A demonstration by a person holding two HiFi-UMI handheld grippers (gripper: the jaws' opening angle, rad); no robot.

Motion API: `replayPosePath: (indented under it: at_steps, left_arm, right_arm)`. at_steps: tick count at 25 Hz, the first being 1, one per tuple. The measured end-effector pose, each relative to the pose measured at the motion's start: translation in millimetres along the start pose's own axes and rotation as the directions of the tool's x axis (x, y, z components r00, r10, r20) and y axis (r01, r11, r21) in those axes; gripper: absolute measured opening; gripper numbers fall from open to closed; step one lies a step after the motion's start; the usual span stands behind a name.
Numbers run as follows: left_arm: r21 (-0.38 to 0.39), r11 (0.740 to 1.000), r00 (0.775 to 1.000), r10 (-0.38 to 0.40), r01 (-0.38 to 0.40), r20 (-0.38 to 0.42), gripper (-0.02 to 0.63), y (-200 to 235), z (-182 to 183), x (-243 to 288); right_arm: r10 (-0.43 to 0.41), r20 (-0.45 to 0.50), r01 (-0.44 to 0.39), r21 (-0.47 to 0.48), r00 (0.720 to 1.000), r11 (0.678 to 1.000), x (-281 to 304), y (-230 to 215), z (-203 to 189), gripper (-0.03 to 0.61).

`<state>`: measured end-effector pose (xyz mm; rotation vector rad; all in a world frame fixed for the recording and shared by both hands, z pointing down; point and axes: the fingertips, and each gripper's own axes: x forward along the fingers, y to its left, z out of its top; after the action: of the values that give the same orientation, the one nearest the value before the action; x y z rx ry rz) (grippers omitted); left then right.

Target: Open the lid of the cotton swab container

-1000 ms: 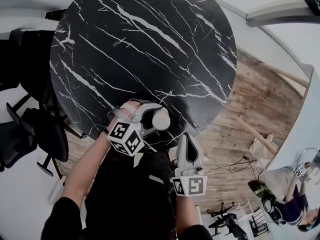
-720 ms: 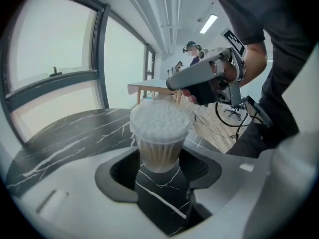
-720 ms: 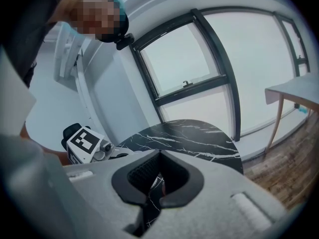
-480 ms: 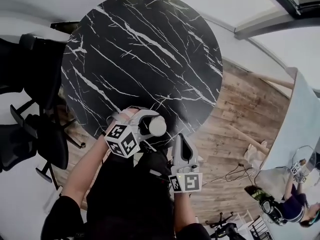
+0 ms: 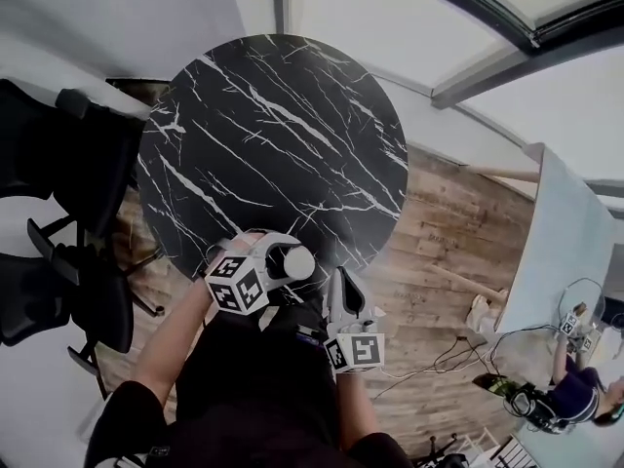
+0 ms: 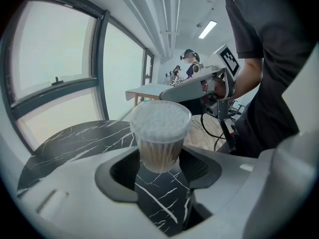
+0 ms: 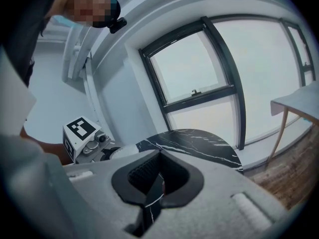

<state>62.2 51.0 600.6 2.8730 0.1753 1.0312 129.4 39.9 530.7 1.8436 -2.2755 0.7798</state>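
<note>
Within left tool (image 6: pixel 160 163), clear cylindrical container (image 6: pixel 160 133)

Upright cotton swab container (image 6: pixel 160 133) in left claw (image 6: pixel 160 169) (marble table (image 6: pixel 75 143) beneath)

cotton swab container (image 5: pixel 299 263) body hidden by left claw (image 5: pixel 291 258), bystander (image 5: pixel 583 399) cropped

No words, numbers or brand names can be read anywhere. The only printed signs are black-and-white square marker patterns (image 5: pixel 237 286) on the left hand-held gripper (image 5: pixel 292 259) and the right hand-held gripper (image 5: pixel 337 279). They carry no letters.
</note>
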Motion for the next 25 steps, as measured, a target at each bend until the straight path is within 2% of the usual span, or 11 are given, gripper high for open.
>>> replayPosePath:
  at_steps: [10, 17, 25]
  left_arm:
    - [0.029, 0.996, 0.997, -0.082, 0.083, -0.011, 0.256, -26, 15, -39]
    - [-0.009, 0.993, 0.993, -0.12, 0.12, 0.012, 0.256, -29, 16, -64]
    - [0.003, 0.984, 0.984, -0.178, 0.178, 0.018, 0.258, -49, 20, -86]
  right_arm:
    - [0.063, 0.014, -0.062, -0.074, 0.998, 0.995, -21, 30, 23, -0.003]
    - [0.117, 0.032, -0.112, -0.141, 0.993, 0.984, -29, 56, 45, -0.003]
    - [0.197, 0.048, -0.185, -0.188, 0.979, 0.965, -30, 88, 61, -0.003]
